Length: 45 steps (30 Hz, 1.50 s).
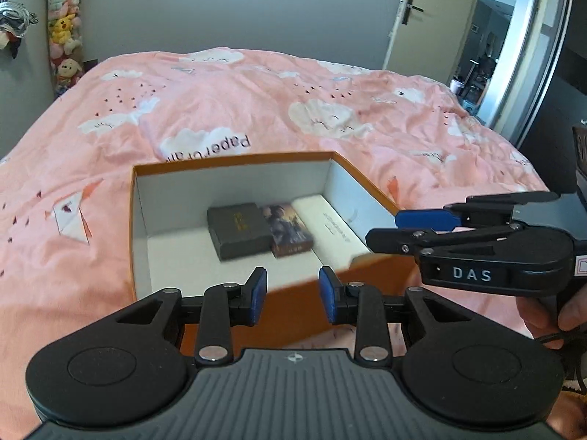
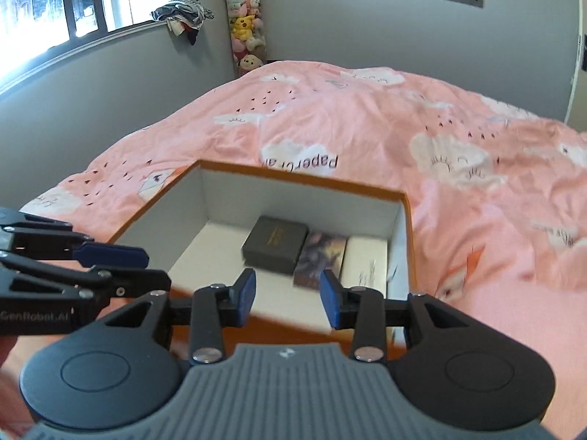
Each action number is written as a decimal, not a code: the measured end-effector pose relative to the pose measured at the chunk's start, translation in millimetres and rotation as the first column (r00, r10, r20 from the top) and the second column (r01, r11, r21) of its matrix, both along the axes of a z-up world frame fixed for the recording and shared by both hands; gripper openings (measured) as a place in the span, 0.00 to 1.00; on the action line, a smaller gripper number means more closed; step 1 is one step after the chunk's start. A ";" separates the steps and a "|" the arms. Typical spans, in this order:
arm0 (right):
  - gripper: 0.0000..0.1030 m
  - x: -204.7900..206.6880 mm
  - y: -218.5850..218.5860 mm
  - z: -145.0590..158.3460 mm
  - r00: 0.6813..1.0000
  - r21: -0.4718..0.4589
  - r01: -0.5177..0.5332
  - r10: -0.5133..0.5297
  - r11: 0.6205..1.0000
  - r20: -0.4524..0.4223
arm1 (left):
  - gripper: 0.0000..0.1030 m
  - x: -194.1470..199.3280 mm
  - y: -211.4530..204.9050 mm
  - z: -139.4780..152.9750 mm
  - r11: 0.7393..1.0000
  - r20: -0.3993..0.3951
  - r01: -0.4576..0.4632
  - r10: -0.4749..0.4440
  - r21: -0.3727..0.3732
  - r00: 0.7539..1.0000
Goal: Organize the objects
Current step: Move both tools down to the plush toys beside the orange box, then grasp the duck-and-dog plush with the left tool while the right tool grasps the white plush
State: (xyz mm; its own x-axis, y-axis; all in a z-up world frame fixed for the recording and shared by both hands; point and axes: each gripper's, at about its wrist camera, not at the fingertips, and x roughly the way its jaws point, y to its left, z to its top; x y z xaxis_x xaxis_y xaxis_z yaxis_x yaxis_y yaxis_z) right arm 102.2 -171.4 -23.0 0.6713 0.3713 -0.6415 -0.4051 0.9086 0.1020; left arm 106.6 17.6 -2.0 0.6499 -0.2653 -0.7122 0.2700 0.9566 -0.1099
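- Orange box (image 1: 370, 187) sits on bed's (image 1: 256, 88) near edge, three items packed inside.
- Both my hand-held grippers, left (image 1: 292, 295) and right (image 2: 288, 299), hover part-open, empty.
- Next, I judge: fetch another item.

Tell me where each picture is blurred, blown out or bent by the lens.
Left wrist view: the near rim of the orange box is smeared by motion blur, the doorway bows from fisheye distortion. Right wrist view: the window is blown out white, the box's near rim and the pink bedspread at right are blurred.
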 end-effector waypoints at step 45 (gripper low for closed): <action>0.45 -106.0 11.6 -68.7 0.977 -0.099 0.006 -0.027 0.995 -0.210 | 0.36 -71.0 16.8 -53.0 0.992 -0.246 0.001 -0.034 -0.129 0.969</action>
